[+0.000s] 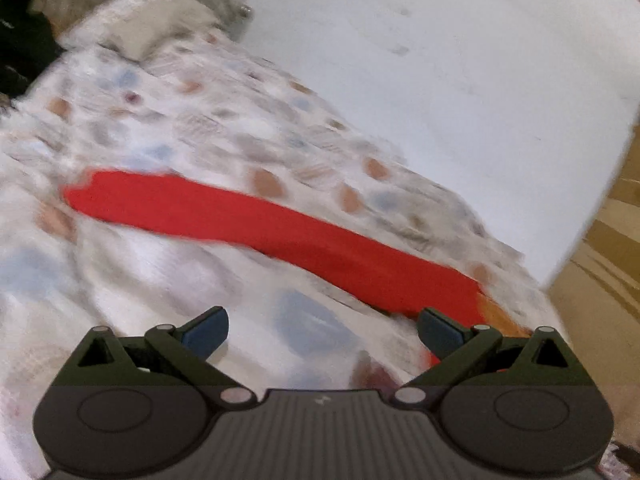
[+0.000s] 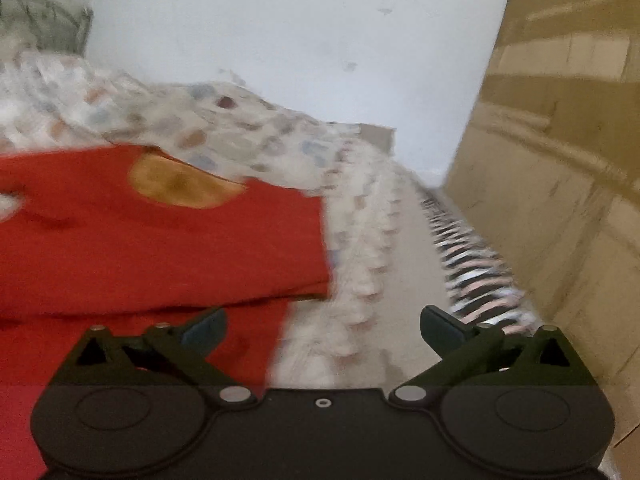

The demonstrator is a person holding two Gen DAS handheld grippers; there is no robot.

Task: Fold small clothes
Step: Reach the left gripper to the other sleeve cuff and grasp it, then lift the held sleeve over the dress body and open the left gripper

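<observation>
A red garment (image 1: pixel 280 228) lies flat on the bed, spread over a white bedspread (image 1: pixel 168 128) printed with blue, brown and grey patches. Seen from the left wrist camera, the garment stretches as a long red band across the bedspread, its far end towards the pillow (image 1: pixel 148 28) and its near end just beside the left gripper's right-hand finger. The right wrist camera shows the same garment (image 2: pixel 160 240) folded over on itself, with one layer's edge lying across the layer beneath, and an orange-brown patch (image 2: pixel 180 184) on its upper side near the bedspread's rumpled ridge.

The left gripper (image 1: pixel 322 332) hangs above the bedspread with its jaws spread wide and nothing between its blue pads (image 1: pixel 206 330); only patterned cloth shows in the gap. The right gripper (image 2: pixel 322 330) also stands wide apart and empty, its left finger over the red garment's edge and its right finger out past the bed's side, over a black-and-white striped cloth (image 2: pixel 472 276) lying low beside the bed. Whether either finger touches the fabric I cannot tell through the blur.

A pale wall (image 1: pixel 440 80) rises behind the bed, and a tan cardboard-coloured surface (image 2: pixel 560 160) stands beyond the striped cloth.
</observation>
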